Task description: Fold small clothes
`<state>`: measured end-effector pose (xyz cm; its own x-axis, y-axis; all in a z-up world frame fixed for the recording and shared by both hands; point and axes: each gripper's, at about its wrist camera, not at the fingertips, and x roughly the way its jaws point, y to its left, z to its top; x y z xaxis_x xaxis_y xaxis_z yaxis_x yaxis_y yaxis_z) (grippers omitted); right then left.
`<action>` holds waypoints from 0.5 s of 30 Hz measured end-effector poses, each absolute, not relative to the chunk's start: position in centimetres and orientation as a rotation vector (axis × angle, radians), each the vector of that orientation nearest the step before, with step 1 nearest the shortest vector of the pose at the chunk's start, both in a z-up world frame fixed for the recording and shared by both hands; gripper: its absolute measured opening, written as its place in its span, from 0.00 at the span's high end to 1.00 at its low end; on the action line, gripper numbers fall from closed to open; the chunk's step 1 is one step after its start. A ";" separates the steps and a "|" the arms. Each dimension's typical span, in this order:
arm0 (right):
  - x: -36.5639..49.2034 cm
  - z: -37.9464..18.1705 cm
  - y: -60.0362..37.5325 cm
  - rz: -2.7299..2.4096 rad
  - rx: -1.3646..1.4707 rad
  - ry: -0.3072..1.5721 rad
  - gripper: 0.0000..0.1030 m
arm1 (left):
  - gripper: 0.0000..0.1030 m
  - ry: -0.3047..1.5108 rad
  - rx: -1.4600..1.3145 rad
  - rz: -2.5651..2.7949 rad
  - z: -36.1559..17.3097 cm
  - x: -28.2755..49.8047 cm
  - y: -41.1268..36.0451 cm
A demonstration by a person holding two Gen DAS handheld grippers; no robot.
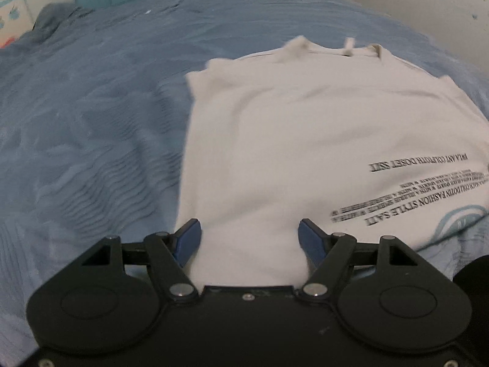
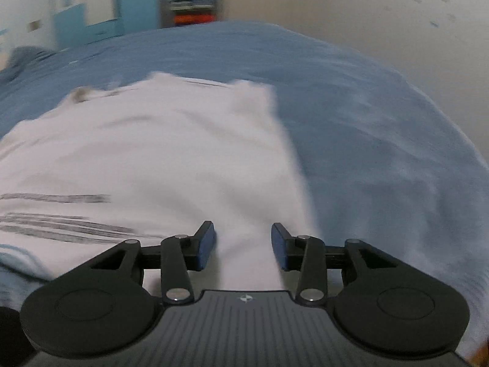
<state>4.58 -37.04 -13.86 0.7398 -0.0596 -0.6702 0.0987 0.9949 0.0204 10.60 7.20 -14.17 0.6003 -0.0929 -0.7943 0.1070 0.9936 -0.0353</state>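
Currently: one white shirt (image 1: 305, 140) flat on blue bed (image 1: 91, 137), printed text upside down, collar at far end; long axis runs away from both grippers. Left gripper (image 1: 250, 238) spread wide, straddling near hem by shirt's left edge. Right gripper (image 2: 243, 241) likewise released, at near hem by right edge. Both equally near; neither gripping cloth. Count: shirts 1, grippers 2.

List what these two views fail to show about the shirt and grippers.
- Right wrist view: the print on the shirt is smeared by motion blur, unreadable.
- Left wrist view: the print is cut off by the right edge.
- Both views: the shirt's near hem is hidden behind the left gripper and right gripper.
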 end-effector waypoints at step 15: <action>4.3 -10.7 -27.4 0.330 0.077 0.738 0.62 | 0.31 0.909 0.036 -0.293 -10.2 9.1 -0.8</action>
<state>4.33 -27.38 -10.69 0.6908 0.3216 -0.6475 -0.2675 0.9458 0.1843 9.07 -0.85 -10.24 0.5774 -0.2352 -0.7818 0.2655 0.9596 -0.0926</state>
